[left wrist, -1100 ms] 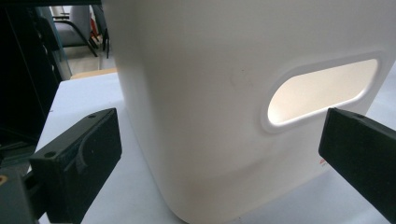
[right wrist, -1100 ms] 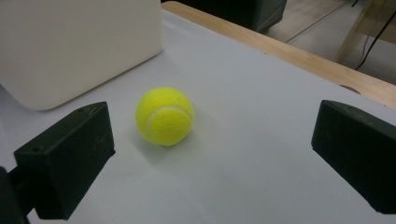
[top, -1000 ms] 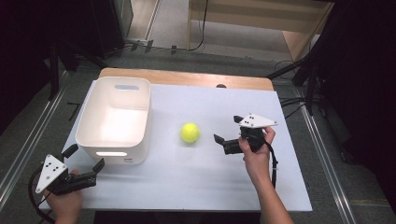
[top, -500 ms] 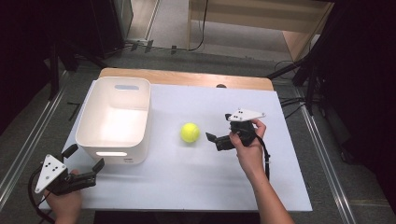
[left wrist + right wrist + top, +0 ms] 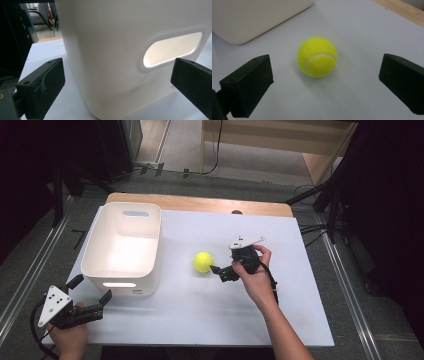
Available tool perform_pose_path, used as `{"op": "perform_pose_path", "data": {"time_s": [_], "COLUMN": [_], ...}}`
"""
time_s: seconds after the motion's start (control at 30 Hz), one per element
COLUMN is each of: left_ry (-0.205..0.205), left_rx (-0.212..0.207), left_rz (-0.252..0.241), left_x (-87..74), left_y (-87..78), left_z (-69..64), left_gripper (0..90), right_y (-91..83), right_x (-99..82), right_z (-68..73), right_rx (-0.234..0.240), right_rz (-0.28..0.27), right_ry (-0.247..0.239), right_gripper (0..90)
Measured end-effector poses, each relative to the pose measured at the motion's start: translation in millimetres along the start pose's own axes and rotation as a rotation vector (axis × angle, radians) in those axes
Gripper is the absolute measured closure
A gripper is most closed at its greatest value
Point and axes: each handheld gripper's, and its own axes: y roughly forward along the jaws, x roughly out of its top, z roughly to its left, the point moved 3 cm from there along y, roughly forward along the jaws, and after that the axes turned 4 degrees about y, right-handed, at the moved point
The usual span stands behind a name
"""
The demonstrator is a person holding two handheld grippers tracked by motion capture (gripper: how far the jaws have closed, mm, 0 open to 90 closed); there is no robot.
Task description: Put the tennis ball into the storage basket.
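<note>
A yellow-green tennis ball point(image 5: 203, 261) lies on the white table top point(image 5: 200, 320), right of a white plastic bin point(image 5: 122, 245) with handle slots. My right gripper point(image 5: 218, 273) is open just to the right of the ball, pointing at it. In the right gripper view the ball point(image 5: 317, 57) sits a little ahead of the wide-spread jaws, touching neither; the right gripper point(image 5: 324, 85) holds nothing. My left gripper point(image 5: 91, 289) is open near the table's front left corner, in front of the bin. In the left gripper view the bin's near wall point(image 5: 112, 50) stands close ahead of the left gripper point(image 5: 117, 87).
The bin looks empty inside. A wooden strip point(image 5: 200, 204) runs along the table's back edge. Dark stands and cables point(image 5: 320, 200) stand on the floor beyond the table's right rear corner. Metal rails point(image 5: 30, 275) run beside the table's left side.
My right gripper has moved left and slightly nearer, closing in on the ball. The left gripper, ball and bin have stayed put.
</note>
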Motion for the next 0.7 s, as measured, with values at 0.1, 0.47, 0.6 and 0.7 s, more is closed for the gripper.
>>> {"op": "perform_pose_path", "data": {"time_s": [0.1,0.47,0.6,0.7], "left_ry": [0.003,0.001,-0.002,-0.003], "left_rx": [-0.002,-0.002,-0.002,-0.003], "left_rz": [-0.001,-0.001,-0.003,-0.005], "left_x": [0.0,0.1,0.1,0.1], "left_y": [0.3,0.1,0.2,0.2], "left_z": [-0.1,0.0,0.1,0.1], "left_gripper": [0.0,0.0,0.0,0.0], "right_y": [6.8,22.3,28.0,29.7], "right_x": [2.9,9.7,12.7,13.7], "right_z": [4.1,9.9,11.8,12.0], "right_rx": [0.015,0.045,0.05,0.053], "right_rz": [0.03,0.075,0.094,0.103], "right_ry": [-0.007,-0.024,-0.033,-0.035], "right_gripper": [0.0,0.0,0.0,0.0]}}
